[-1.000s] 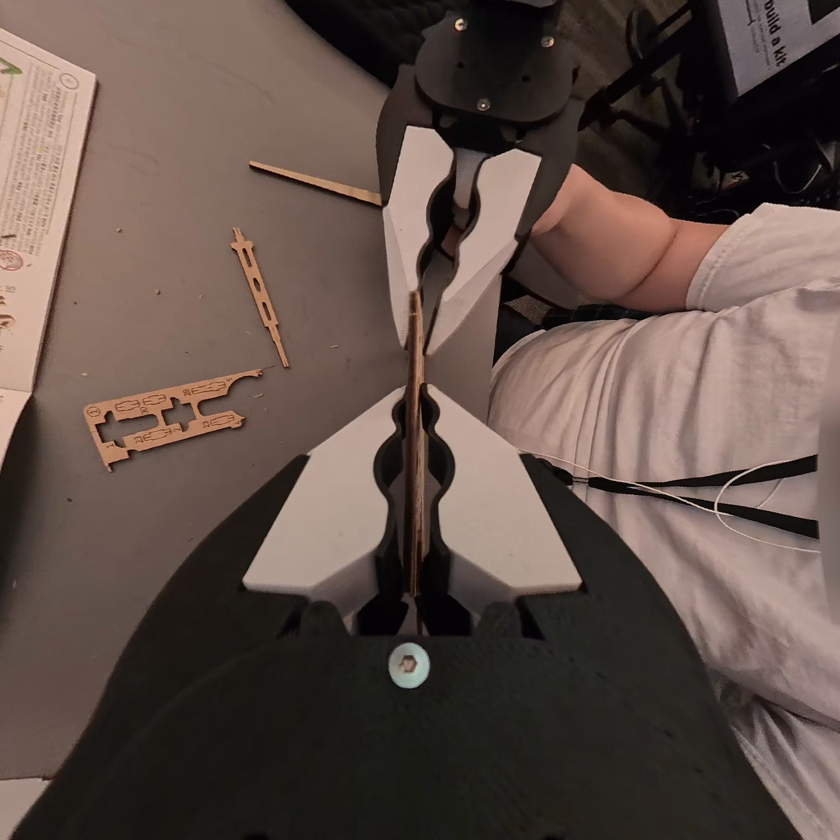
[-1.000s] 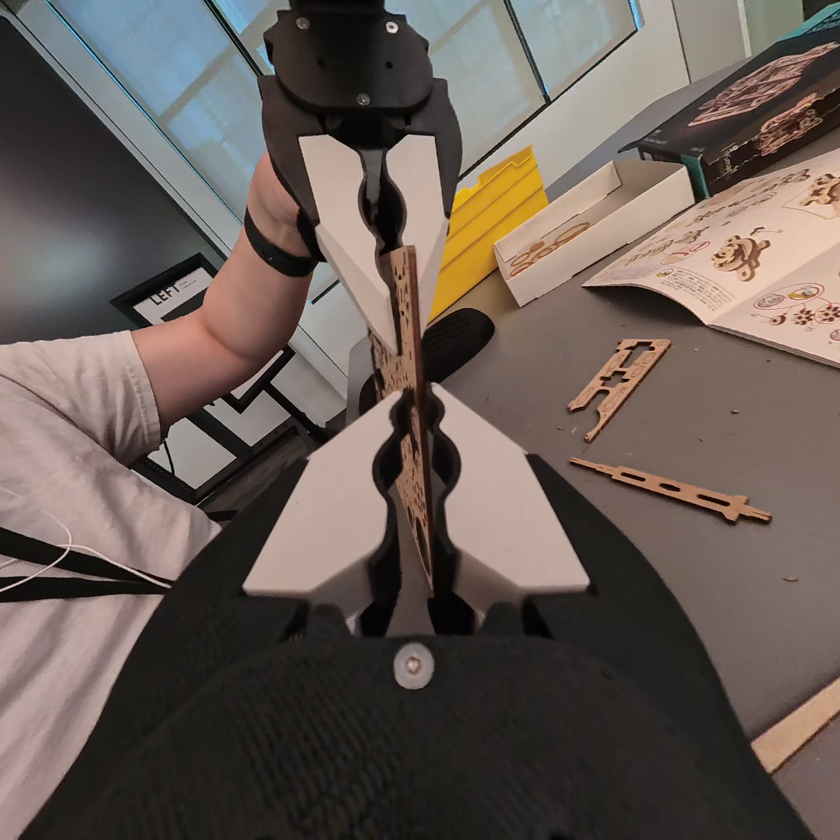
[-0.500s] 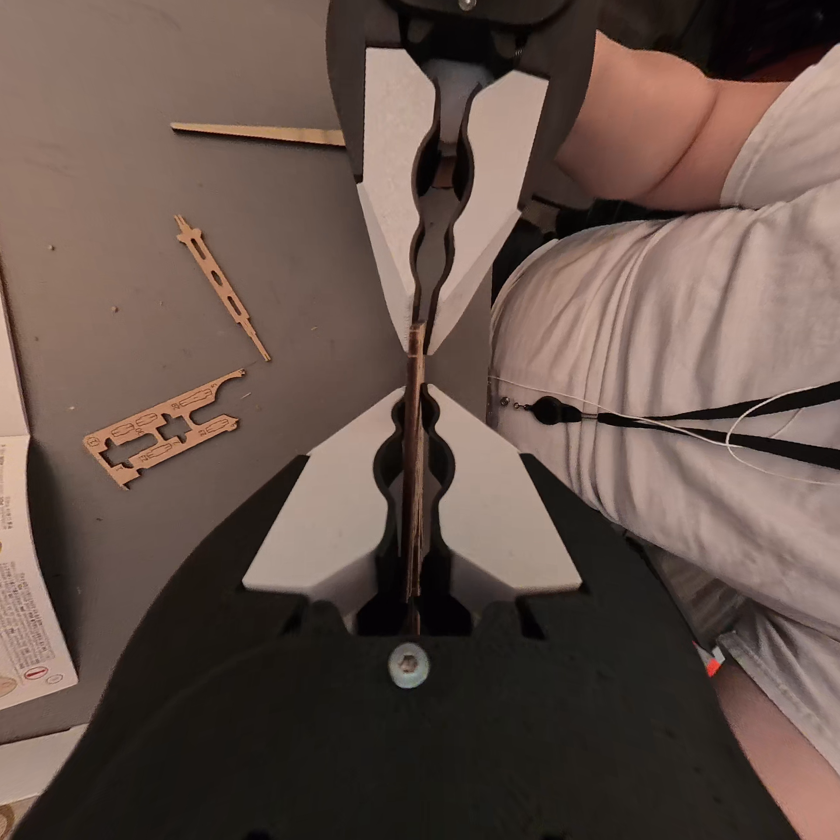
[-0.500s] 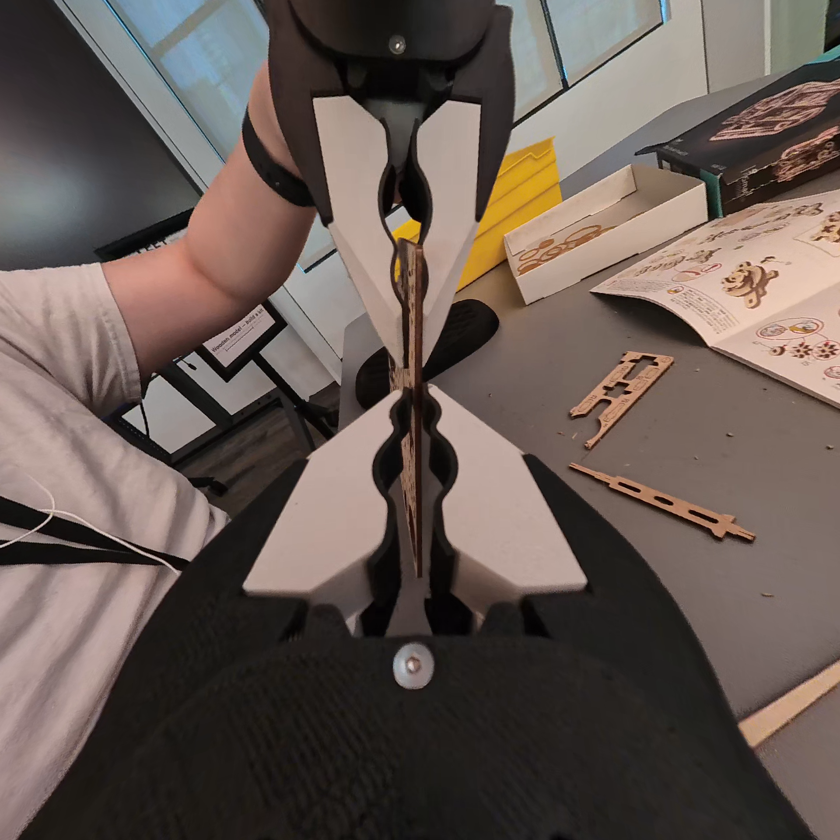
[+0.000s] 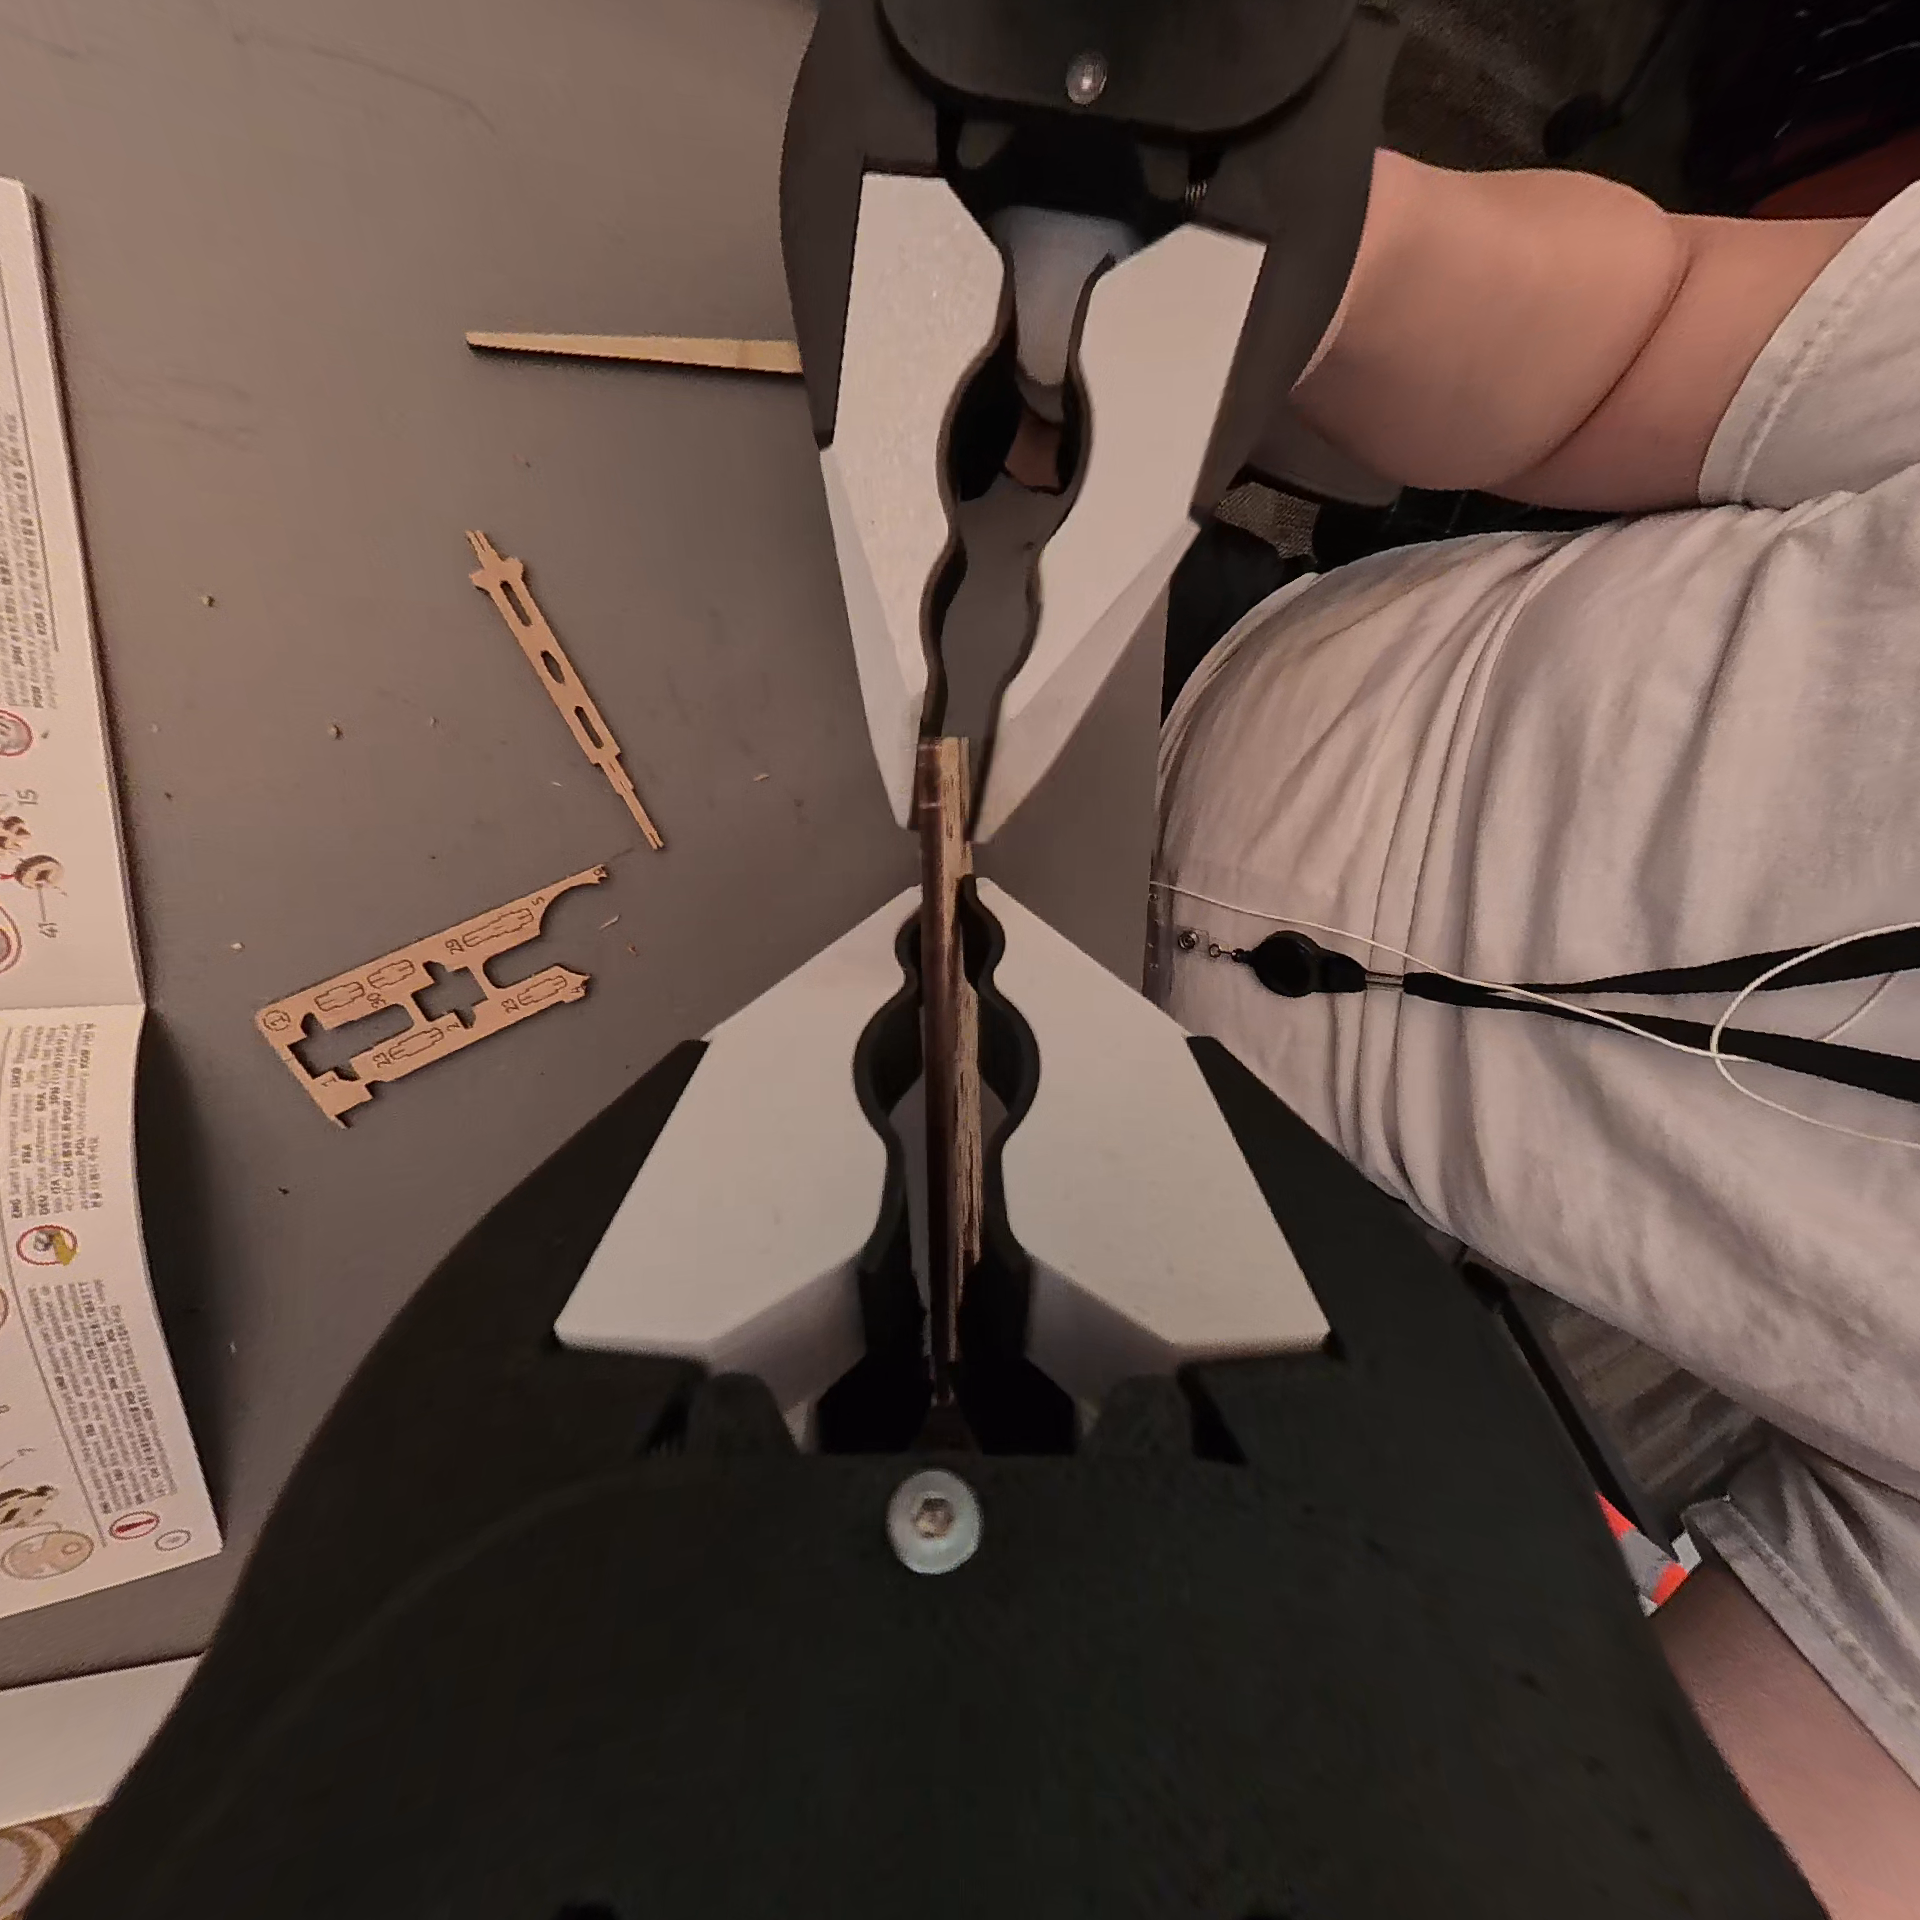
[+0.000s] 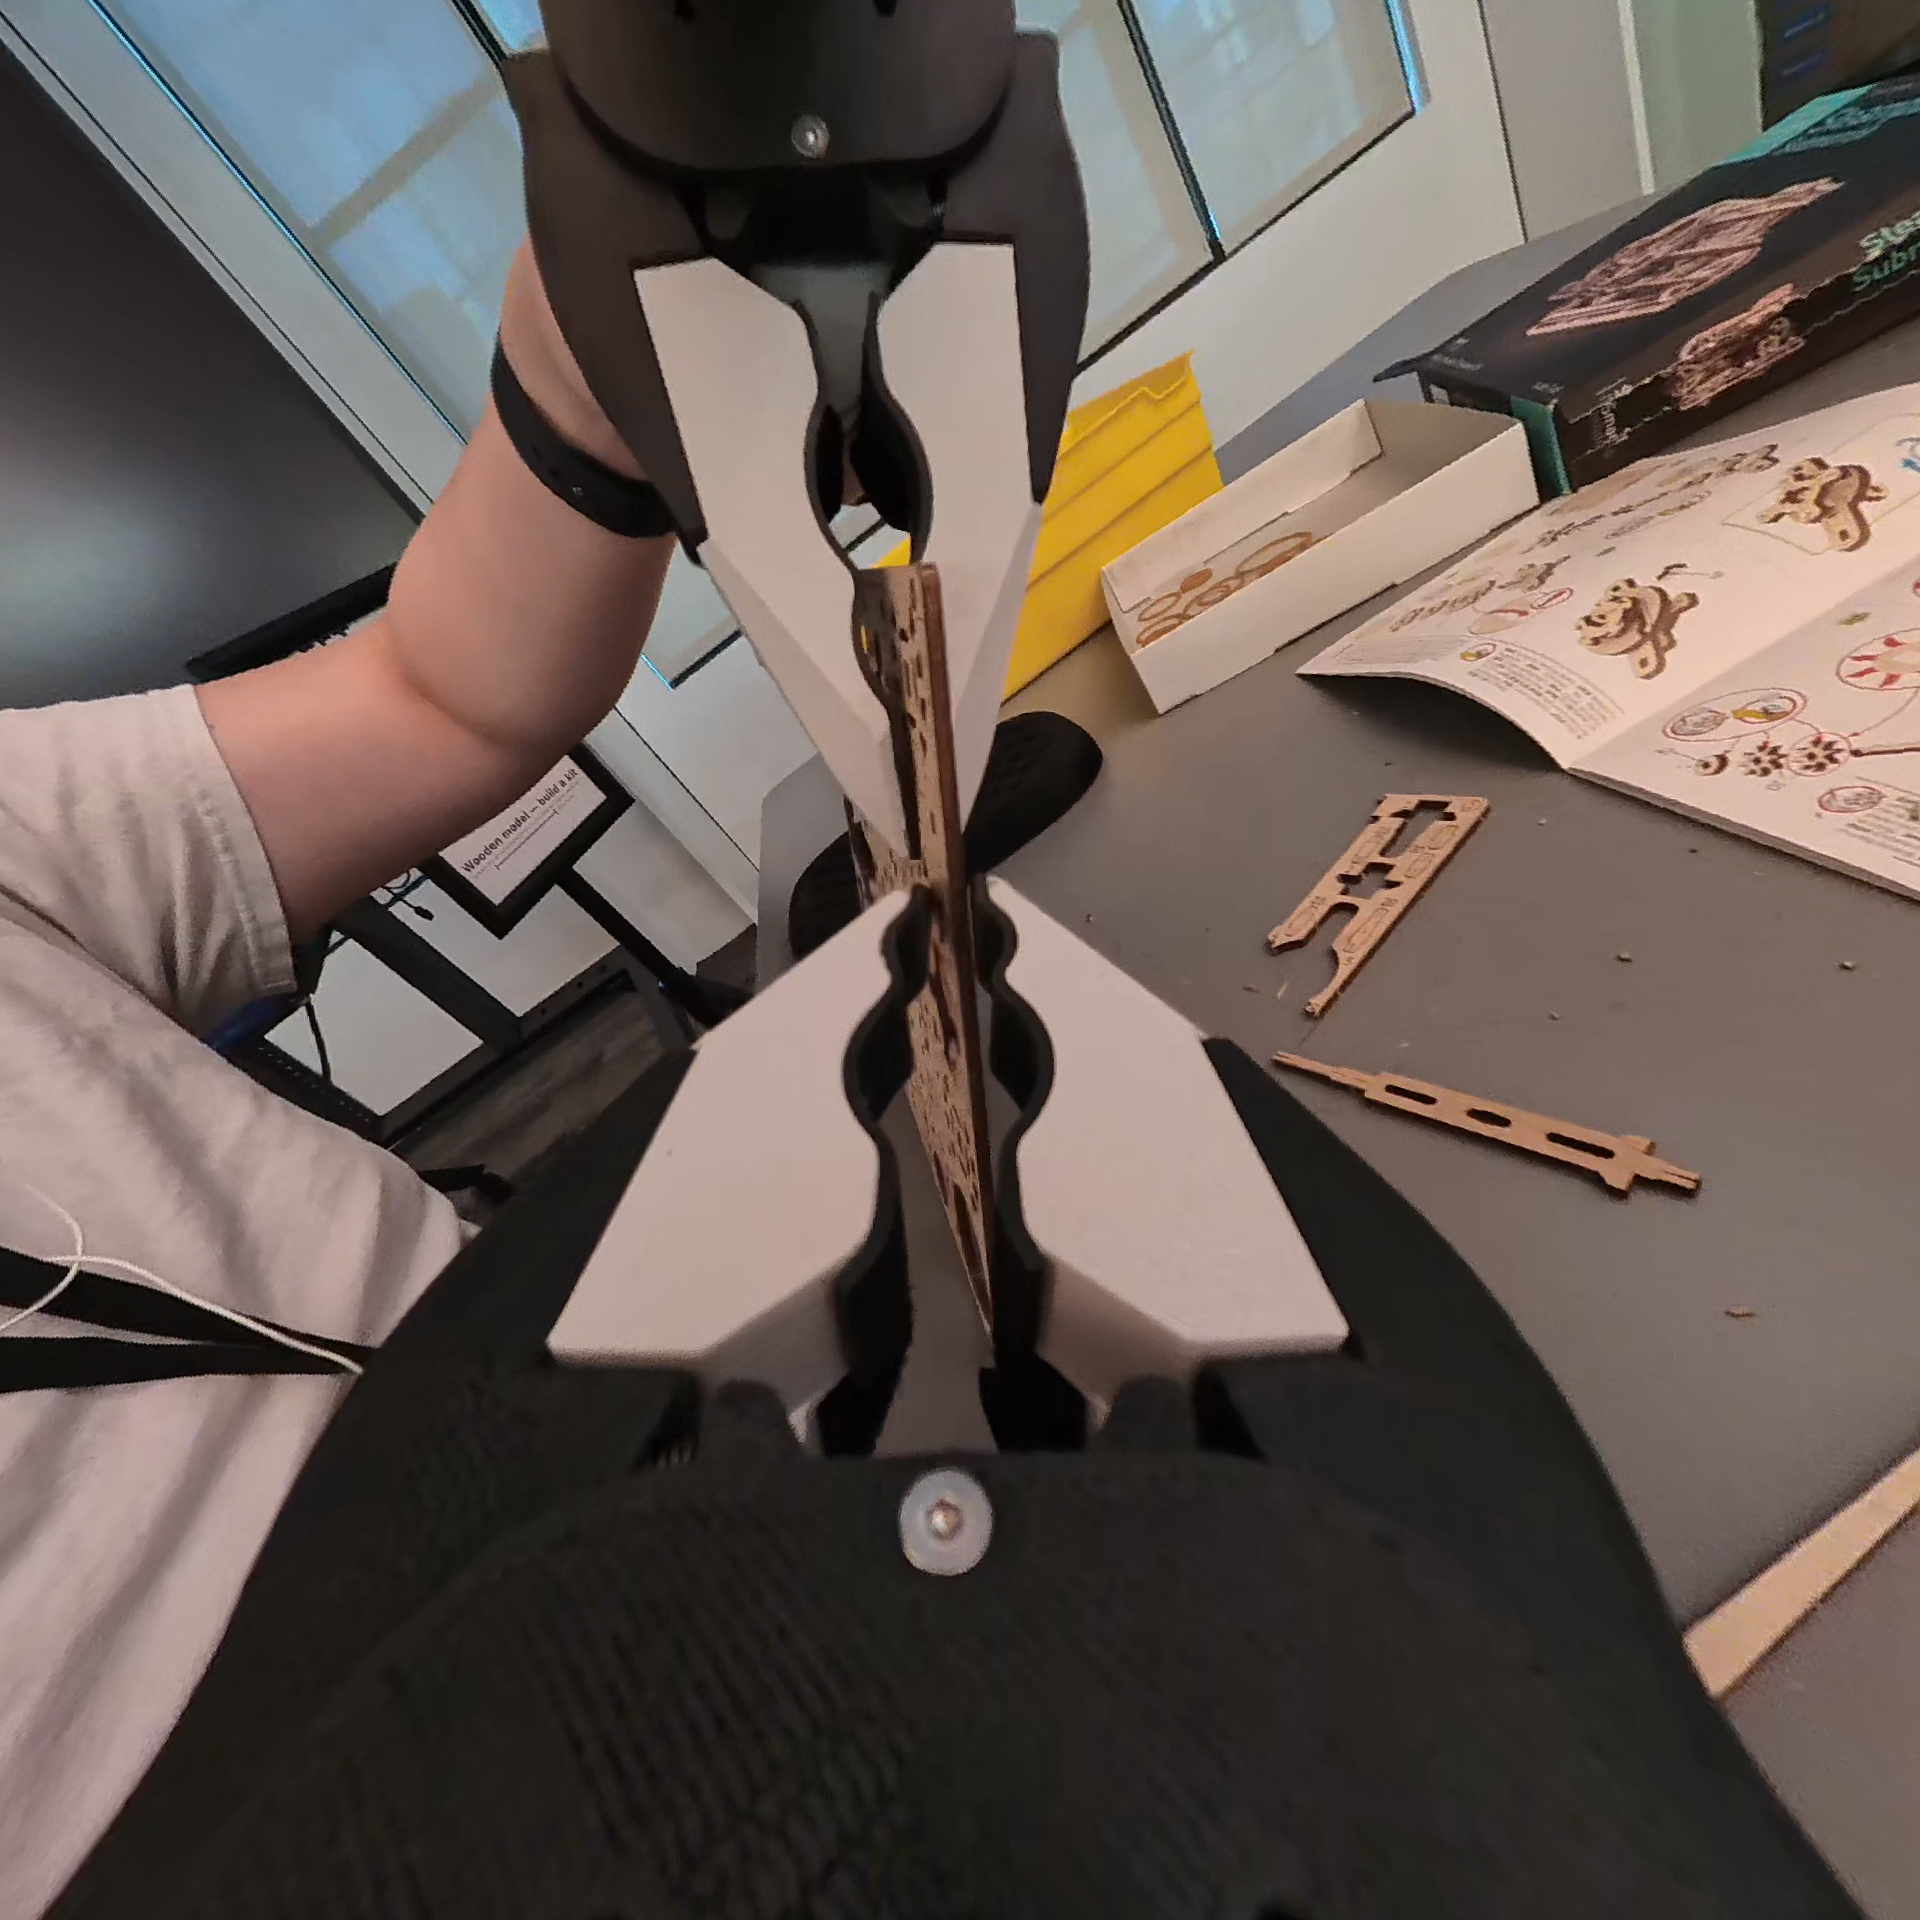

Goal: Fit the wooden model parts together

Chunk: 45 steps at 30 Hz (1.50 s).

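Observation:
A thin laser-cut wooden sheet [image 5: 948, 1039] is held edge-on in the air between both grippers. My left gripper [image 5: 943, 899] is shut on its near end. My right gripper [image 5: 940, 821] faces it from above, its tips closed on the sheet's far end. In the right wrist view the sheet [image 6: 925, 707] shows its cut-out holes and leans slightly. There my right gripper [image 6: 948, 891] grips it low and my left gripper [image 6: 923, 810] grips it high. I cannot tell whether it is one piece or two joined.
On the grey table [image 5: 312, 208] lie a wooden fret part [image 5: 426, 997], a slotted strip [image 5: 561, 686], a thin stick [image 5: 634, 351] and an instruction booklet [image 5: 62, 1247]. A white tray [image 6: 1320, 540], dark kit box [image 6: 1714, 270] and yellow bin [image 6: 1122, 499] stand behind. A person's torso is close by. Less than 4 cm separates the two grippers' tips. Both grippers' tips are roughly 15 cm from the thin stick [image 5: 634, 351].
The two grippers have drawn closer together, tip nearly to tip, still holding the sheet. The sheet now leans a little in the right wrist view.

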Available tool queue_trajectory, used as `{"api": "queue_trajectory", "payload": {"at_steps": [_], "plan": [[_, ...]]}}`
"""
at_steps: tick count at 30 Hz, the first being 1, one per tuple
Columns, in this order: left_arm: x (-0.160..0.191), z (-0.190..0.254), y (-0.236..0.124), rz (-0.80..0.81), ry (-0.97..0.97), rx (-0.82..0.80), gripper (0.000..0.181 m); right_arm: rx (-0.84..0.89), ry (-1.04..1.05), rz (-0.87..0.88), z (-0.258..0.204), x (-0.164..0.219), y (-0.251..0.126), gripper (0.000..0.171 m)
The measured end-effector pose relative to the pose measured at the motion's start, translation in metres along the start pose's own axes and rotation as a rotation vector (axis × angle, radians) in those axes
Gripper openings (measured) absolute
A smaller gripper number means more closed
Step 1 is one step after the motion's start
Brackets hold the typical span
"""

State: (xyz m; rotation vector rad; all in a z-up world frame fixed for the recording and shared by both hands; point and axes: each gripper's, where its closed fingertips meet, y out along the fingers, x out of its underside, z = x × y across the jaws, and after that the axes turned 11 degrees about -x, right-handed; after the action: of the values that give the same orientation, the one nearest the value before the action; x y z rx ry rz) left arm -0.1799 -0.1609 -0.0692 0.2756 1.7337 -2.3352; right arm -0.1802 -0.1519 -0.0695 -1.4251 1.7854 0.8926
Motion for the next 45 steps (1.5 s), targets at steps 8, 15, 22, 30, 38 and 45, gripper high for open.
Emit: {"api": "queue_trajectory", "payload": {"at_steps": [8,15,22,30,38,45], "plan": [[0.001,0.001,0.002,-0.012,-0.037,0.037,0.002,-0.022,0.010,-0.002,-0.003,0.003,0.001,0.003],[0.001,-0.001,0.004,-0.004,-0.032,0.035,0.001,-0.048,0.096,0.072,0.000,0.003,0.000,0.004],[0.002,-0.004,0.005,0.011,-0.086,0.032,0.001,0.031,0.041,0.046,0.004,0.003,0.001,0.005],[0.005,-0.005,0.005,0.018,-0.103,0.020,0.001,0.079,0.036,0.007,0.006,0.004,0.004,0.006],[0.007,-0.009,0.004,0.016,-0.094,-0.005,0.001,0.141,0.060,-0.022,0.010,0.002,0.006,0.008],[0.000,-0.012,-0.004,0.043,-0.088,-0.021,0.000,0.154,0.002,0.133,0.009,-0.013,0.002,0.009]]}}
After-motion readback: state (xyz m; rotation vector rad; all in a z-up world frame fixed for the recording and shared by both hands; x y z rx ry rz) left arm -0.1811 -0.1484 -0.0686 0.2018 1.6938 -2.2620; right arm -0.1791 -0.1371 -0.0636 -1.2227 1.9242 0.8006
